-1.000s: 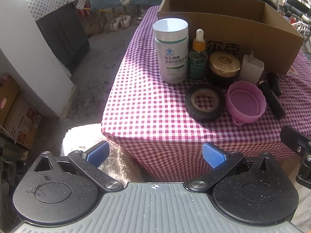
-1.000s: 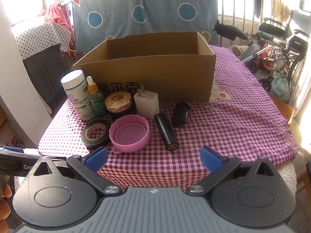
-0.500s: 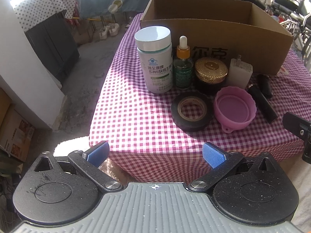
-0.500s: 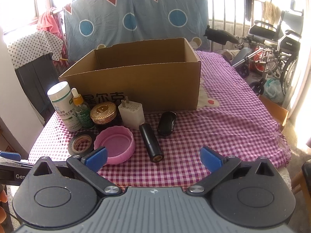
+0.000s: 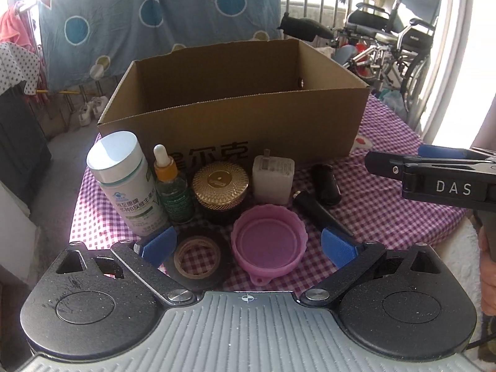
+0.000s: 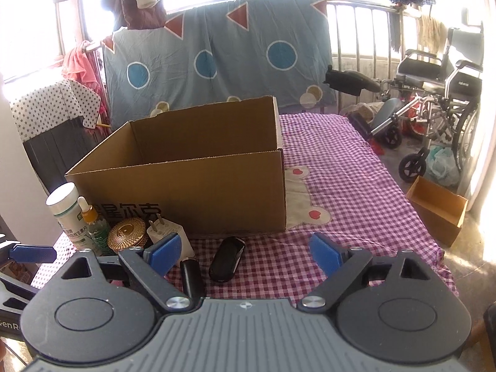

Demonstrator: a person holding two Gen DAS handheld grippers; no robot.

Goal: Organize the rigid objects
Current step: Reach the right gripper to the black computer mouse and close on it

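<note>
Both grippers have swung in over the table's near edge, jaws just closing a bit; left gripper [image 5: 248, 246] and right gripper [image 6: 246, 252] are wide apart, gripping nothing. Cardboard box [image 5: 248, 117], frame centre, shows nothing inside where visible. Below it: white bottle [image 5: 128, 186], dropper bottle [image 5: 172, 190], gold-lid jar [image 5: 220, 190], charger [image 5: 272, 179], tape roll [image 5: 198, 257], pink lid [image 5: 268, 245]. Checkered cloth [image 6: 356, 201] at right is open.
</note>
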